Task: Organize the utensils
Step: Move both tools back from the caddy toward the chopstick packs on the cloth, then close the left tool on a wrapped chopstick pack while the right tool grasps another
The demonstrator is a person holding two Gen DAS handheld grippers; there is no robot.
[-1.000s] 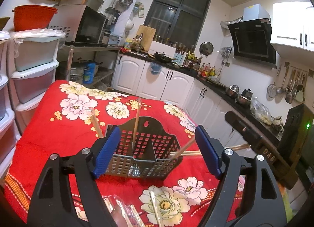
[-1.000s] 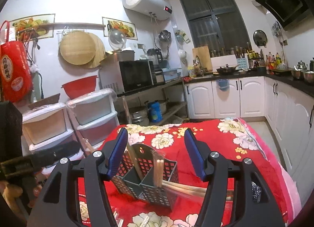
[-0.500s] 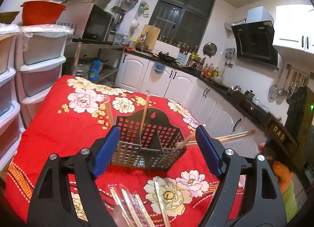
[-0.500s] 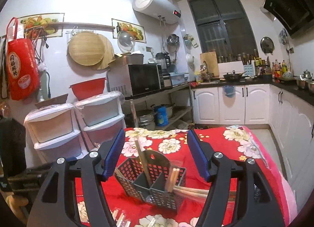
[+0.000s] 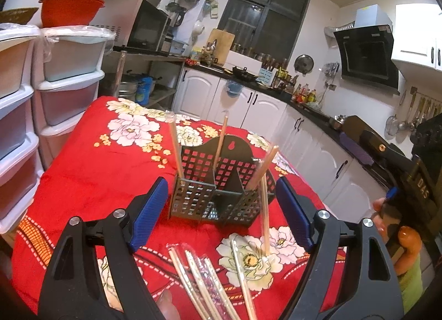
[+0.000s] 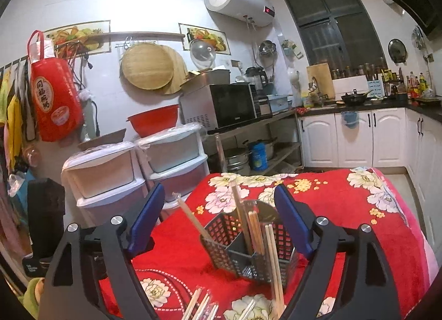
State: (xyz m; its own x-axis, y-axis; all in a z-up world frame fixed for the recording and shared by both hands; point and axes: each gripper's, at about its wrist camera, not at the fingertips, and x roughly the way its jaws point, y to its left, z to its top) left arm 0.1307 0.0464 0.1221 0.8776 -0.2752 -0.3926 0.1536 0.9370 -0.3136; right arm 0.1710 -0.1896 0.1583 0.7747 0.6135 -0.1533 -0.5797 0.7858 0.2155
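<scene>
A dark grid utensil basket (image 5: 218, 195) with compartments stands on the red floral tablecloth (image 5: 96, 165); it also shows in the right wrist view (image 6: 248, 251). Wrapped chopstick pairs stand in its left (image 5: 174, 151), back (image 5: 221, 140) and right (image 5: 262, 166) compartments. One wrapped pair (image 5: 264, 217) leans against the basket's right front, its foot on the cloth. Several more wrapped pairs (image 5: 204, 278) lie flat on the cloth near me. My left gripper (image 5: 221, 209) is open and empty, in front of the basket. My right gripper (image 6: 218, 226) is open and empty, above and before the basket.
White stacked plastic drawers (image 5: 63, 79) stand left of the table. White kitchen cabinets (image 5: 248, 110) and a dark counter run behind and to the right. The other hand-held gripper's dark body (image 5: 386, 159) sits at the right of the left wrist view.
The chopstick pair that lay slanted out of the basket's right side now stands upright against it. Both grippers have drawn back and up from the basket; the right one is open and empty.
</scene>
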